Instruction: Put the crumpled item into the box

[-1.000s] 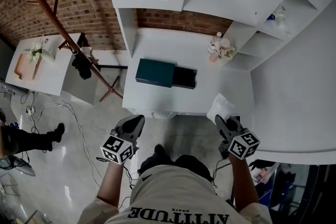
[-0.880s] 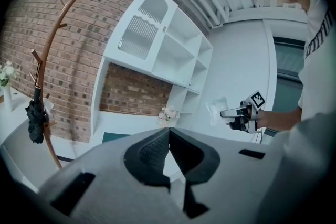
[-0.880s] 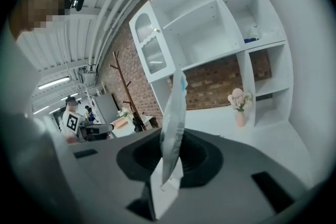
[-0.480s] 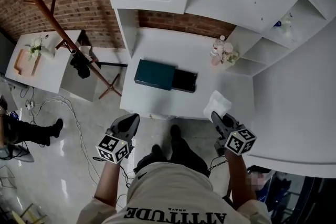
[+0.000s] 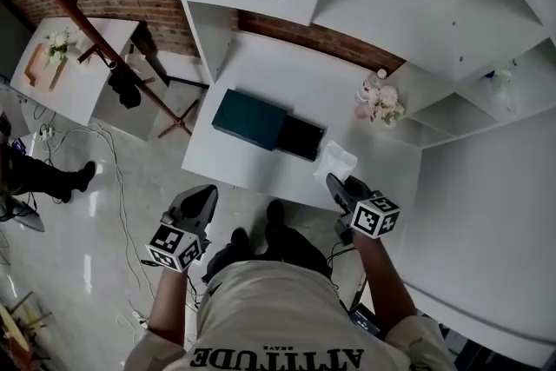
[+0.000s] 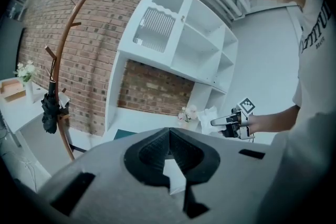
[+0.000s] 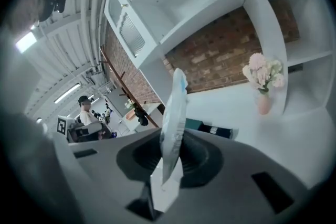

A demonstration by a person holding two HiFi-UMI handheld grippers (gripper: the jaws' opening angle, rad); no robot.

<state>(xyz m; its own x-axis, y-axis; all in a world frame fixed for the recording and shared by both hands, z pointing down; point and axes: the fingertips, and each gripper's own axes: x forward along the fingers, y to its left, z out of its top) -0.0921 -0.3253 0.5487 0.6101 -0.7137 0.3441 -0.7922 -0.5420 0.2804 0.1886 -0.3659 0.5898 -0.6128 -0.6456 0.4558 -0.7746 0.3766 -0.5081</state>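
A crumpled white item (image 5: 335, 161) sticks up from my right gripper (image 5: 336, 182), which is shut on it above the white desk's (image 5: 261, 178) front edge. In the right gripper view the crumpled white item (image 7: 174, 118) stands thin and upright between the jaws of the right gripper (image 7: 165, 178). The box has a teal lid (image 5: 250, 118) beside its open black tray (image 5: 301, 138), just left of the item. My left gripper (image 5: 207, 194) hangs over the floor in front of the desk, shut and empty. Its view shows the right gripper (image 6: 224, 122) with the item.
A small vase of pink flowers (image 5: 380, 102) stands at the desk's back right, below white shelves (image 5: 452, 109). A brown coat rack (image 5: 130, 74) with a dark umbrella and a white side table (image 5: 61, 69) stand left of the desk. Cables lie on the floor.
My right gripper has carried the crumpled item left along the desk's front, closer to the black tray. The left gripper has hardly moved. The person has stepped toward the desk.
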